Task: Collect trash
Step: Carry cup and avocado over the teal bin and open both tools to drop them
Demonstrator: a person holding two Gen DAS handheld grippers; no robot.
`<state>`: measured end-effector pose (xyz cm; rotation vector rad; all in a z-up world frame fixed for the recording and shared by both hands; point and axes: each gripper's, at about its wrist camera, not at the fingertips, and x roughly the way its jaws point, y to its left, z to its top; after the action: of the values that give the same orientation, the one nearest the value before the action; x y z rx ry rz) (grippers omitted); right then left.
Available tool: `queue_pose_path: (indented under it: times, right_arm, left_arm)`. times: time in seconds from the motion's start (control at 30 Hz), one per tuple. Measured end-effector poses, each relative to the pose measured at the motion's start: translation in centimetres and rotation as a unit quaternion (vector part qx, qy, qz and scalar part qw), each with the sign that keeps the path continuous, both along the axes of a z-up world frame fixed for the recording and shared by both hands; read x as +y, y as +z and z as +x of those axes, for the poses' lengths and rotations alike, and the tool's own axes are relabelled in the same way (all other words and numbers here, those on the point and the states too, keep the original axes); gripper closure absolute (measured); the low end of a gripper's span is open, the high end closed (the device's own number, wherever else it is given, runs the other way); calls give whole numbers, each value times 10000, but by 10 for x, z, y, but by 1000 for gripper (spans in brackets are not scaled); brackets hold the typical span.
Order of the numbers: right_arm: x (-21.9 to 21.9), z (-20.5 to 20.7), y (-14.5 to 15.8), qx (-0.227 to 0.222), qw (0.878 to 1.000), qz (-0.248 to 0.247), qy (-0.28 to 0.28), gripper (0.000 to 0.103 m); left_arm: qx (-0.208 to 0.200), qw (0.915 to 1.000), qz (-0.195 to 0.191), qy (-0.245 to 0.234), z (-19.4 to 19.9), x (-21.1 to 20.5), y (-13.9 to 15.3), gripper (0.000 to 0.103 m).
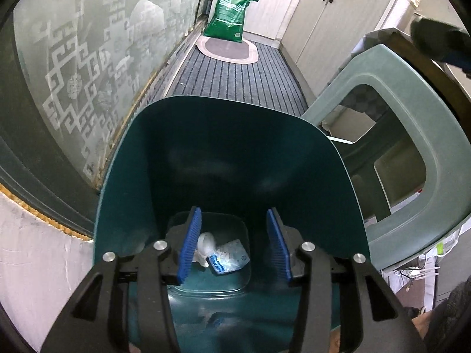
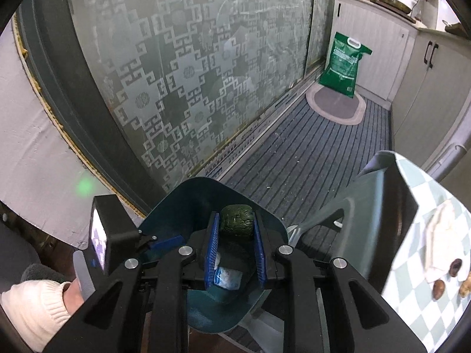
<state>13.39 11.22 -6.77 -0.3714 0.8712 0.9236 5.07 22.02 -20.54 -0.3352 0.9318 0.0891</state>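
The right claw (image 2: 235,244) pinches a dark green, wrinkled lump (image 2: 237,220) over the open teal bin (image 2: 164,206), whose floor already holds a blue-and-white wrapper (image 2: 229,277). The lump looks light and soft, likely to squash, so a hold across its middle suits it. The left claw (image 1: 234,244) hangs spread and empty above the bin

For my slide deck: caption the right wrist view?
Right hand-held gripper holds a wrinkled green lump above the teal bin.
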Motion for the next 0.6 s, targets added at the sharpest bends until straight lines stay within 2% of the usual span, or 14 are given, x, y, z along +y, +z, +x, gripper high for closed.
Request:
queue_pose_path:
  times: [0.27,0.6]
  right_arm:
    - [13,0,-23,139,9997,-217,10,81]
    - [29,-9,-79,305,9956,-873,140,81]
  left_arm:
    - [-212,9997,32,89,-7,10,13,58]
    - [-873,9954,259,282,-22,19,58,76]
